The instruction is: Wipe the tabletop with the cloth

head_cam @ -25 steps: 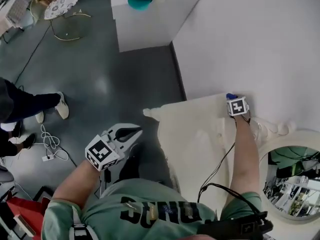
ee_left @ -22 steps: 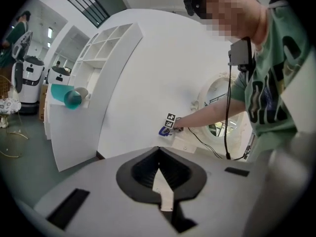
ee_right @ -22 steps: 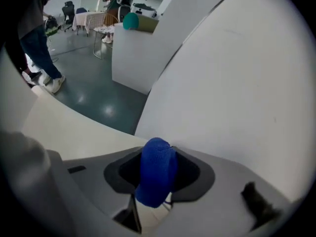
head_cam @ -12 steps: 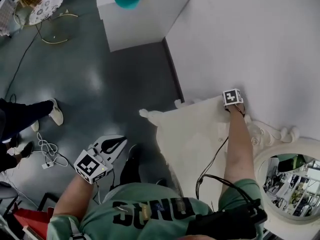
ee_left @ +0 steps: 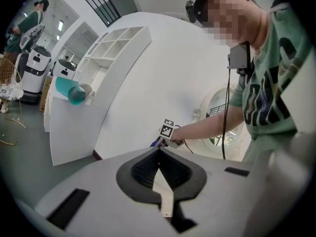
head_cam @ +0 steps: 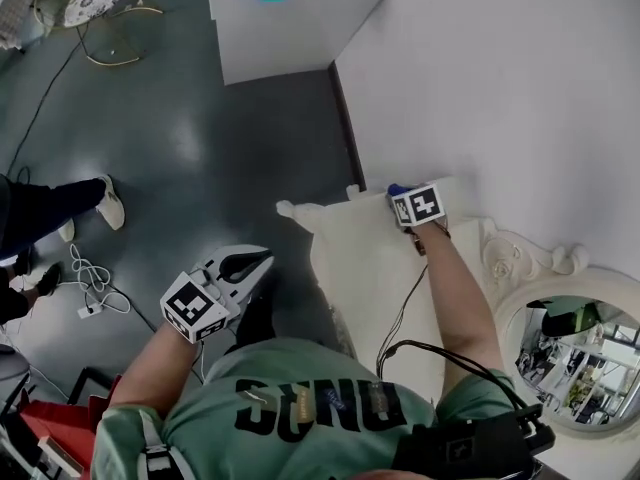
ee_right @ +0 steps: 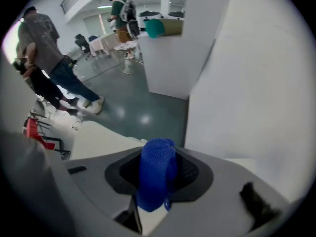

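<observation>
Head view: the left gripper (head_cam: 262, 260) hangs over the floor (head_cam: 200, 148), off the near-left edge of the desk (head_cam: 370, 268) and well apart from it. Left gripper view: its jaws are together with nothing between them. This gripper has no part in the wiping, and holding it off the desk most likely leaves the surface free for the stroke.

The desk is cream-coloured with a carved, scalloped border. Its far edge runs along a white wall (head_cam: 520, 88).

The right gripper (head_cam: 402, 200) is at the far edge of the desk, near the far-left corner, with the arm reaching across the surface from the near side. Right gripper view: its jaws are clamped on a blue cloth (ee_right: 157, 174), which is bunched into a roll and stands out beyond the jaw tips. This grip puts the fabric, not the jaws, against the surface. In the head view a small part of the cloth shows at the far side of the marker cube, just beside the wall. Whether the cloth is pressed on the desk or held just above it cannot be told.

Step in hand, as judged: a wiping pass along the far edge. The cloth's position beside the wall suits cleaning the strip where desk and wall meet.

A round mirror (head_cam: 575, 353) in a cream frame lies at the near-right corner of the desk, well apart from the cloth.
</observation>
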Demonstrator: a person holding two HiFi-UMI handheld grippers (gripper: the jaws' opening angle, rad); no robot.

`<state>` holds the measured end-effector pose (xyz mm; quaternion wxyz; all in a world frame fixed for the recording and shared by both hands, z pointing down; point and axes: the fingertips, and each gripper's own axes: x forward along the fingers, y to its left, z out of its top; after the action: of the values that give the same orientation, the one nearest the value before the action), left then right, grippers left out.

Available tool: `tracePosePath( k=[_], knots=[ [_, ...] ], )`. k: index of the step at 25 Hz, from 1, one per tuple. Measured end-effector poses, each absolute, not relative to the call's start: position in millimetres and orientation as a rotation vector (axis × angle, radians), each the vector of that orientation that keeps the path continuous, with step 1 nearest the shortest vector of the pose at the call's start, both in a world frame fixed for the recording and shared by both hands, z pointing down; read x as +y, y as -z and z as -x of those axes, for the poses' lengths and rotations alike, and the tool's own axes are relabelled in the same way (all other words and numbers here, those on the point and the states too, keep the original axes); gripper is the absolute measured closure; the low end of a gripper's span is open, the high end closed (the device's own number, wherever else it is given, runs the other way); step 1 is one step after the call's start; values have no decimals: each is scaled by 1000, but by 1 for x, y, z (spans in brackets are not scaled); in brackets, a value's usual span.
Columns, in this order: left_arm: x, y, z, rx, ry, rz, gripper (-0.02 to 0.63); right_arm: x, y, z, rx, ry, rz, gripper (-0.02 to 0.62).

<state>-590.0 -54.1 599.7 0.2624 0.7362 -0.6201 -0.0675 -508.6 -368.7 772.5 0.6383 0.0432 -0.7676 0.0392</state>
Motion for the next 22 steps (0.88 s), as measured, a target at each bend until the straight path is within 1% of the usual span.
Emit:
tracePosePath(
  k=[2,4,9,11,13,16,19,22],
  knots=[
    [-52,-592,590,-1681,192,-1999,597,-282,-770,542,-1835,-149,84,463],
    [-48,-584,589,-1685,186,-2010,597,-220,-770,557,-1858,-120,189,463],
    [-39,-573,593,-1700,181,-2012,597,-113,-786,557,-1785,-31,437,463],
    [-38,-571,596,-1709,189,-2009,597,-106,-788,551,-1798,-68,455,463],
    [-38,-574,598,-1711,207,-1999,597,-141,-770,555,-1880,-139,386,463],
    [-43,-584,596,-1699,203,-1990,597,-270,-733,544,-1931,-69,160,463],
    [-53,-593,591,-1672,194,-1984,597,-418,-711,492,-1784,44,-100,463],
    [-64,-602,587,-1639,182,-1987,597,-513,-723,425,-1536,89,-227,463]
  ],
)
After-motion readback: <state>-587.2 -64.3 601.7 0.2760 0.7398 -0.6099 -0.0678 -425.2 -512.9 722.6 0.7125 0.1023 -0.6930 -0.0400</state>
